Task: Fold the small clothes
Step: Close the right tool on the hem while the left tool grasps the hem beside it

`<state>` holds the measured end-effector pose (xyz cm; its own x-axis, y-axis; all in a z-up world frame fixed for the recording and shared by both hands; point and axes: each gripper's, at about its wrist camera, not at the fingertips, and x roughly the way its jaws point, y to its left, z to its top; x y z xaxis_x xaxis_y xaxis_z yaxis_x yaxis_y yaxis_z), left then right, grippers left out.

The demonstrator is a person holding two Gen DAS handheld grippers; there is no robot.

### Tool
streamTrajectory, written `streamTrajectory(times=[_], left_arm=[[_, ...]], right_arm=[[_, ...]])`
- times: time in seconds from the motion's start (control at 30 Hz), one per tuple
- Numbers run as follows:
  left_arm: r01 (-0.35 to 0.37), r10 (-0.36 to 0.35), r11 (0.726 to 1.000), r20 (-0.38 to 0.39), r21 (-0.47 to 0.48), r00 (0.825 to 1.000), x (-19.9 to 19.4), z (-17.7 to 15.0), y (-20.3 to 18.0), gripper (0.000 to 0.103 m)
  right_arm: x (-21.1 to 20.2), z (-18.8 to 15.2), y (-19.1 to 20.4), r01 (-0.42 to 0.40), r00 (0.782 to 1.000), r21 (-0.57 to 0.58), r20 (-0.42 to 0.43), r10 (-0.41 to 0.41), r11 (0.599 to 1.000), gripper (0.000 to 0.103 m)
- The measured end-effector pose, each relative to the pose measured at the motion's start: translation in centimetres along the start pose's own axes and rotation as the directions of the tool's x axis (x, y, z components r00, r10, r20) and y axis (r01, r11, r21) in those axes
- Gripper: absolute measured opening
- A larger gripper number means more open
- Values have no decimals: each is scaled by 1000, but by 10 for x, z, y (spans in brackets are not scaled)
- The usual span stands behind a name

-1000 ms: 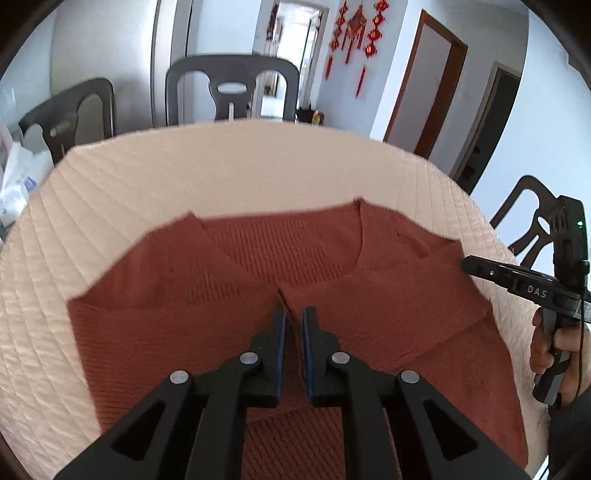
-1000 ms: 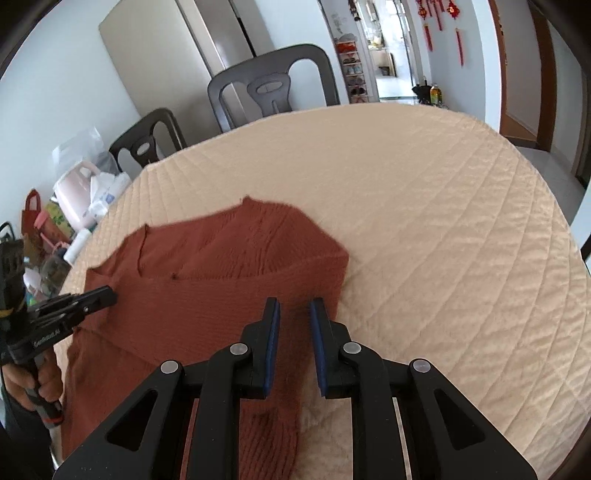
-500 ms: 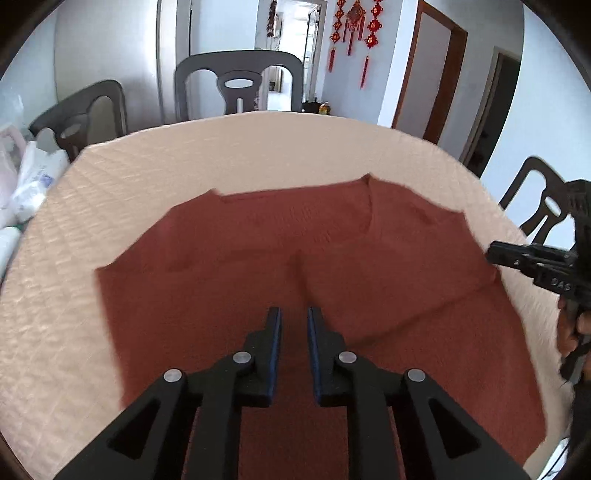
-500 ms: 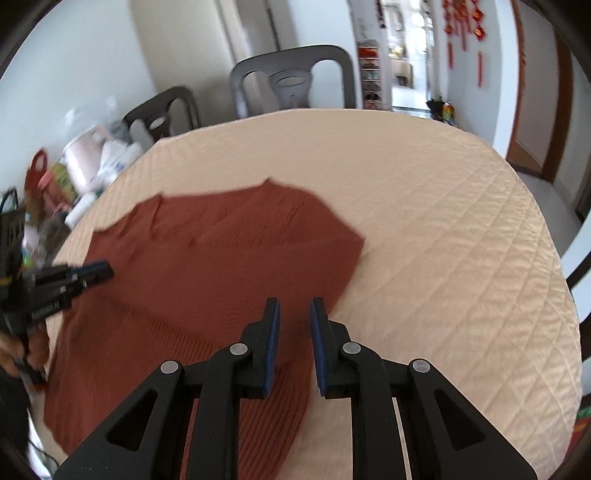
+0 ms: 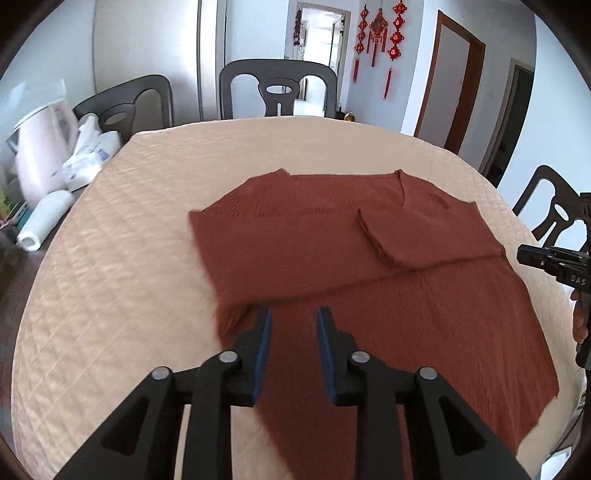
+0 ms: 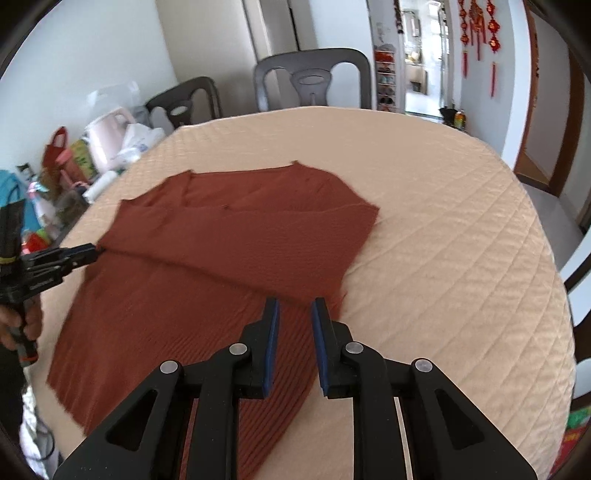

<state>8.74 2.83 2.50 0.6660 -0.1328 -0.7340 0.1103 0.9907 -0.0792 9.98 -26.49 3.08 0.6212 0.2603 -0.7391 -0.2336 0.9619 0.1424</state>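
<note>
A rust-red knit sweater [image 5: 369,266] lies flat on the quilted beige table cover [image 5: 122,258], both sleeves folded in across the chest. It also shows in the right wrist view [image 6: 236,243]. My left gripper [image 5: 293,314] is open and empty, hovering over the sweater's lower left side. My right gripper [image 6: 294,304] is open and empty, over the sweater's lower right edge. Each gripper appears at the edge of the other's view: the right gripper [image 5: 546,258], the left gripper [image 6: 59,258].
Dark chairs [image 5: 279,90] stand around the far side of the table. A pink kettle [image 5: 40,147], plastic bags and bottles [image 6: 74,166] crowd the left. Doorways and red hanging ornaments [image 5: 380,33] are at the back right.
Both grippers have pulled back toward me and risen, away from the folded sleeves. Their jaws have opened wider. The sweater now lies further off in both views.
</note>
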Motion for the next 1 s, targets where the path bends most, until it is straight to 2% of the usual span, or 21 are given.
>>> streamTrajectory(times=[0.07,0.1,0.3,0.53,0.6,0.77,1.0], left_arm=[[6,-6,1000,3,-4,1000,-7,-10,2,35],[10,-10,1000,4,-9,1000,-10,-15,3,37],[37,-35,996,18,-79,999,-26,-44,10,45],[117,-118,982,-5,-147,993,-35,-77,3,49],[119,-118,982,15,-147,993,-41,-84,-3,50],[202,-201,956,26,-212,979,-51,-98,-6,50],[227,-224,947,40,-228,974,-57,-107,-12,50]], right_arm=[[-5,-10,1,-35,999,13,-8,36,999,39],[-7,-15,2,-49,999,21,-12,49,999,41],[-19,-44,5,-75,997,57,-19,76,996,41],[-24,-73,7,-120,991,109,-40,125,987,42],[-27,-79,9,-157,986,133,-34,162,979,42],[-32,-94,17,-262,961,177,-38,273,949,42],[-34,-101,18,-294,952,211,-25,305,932,42]])
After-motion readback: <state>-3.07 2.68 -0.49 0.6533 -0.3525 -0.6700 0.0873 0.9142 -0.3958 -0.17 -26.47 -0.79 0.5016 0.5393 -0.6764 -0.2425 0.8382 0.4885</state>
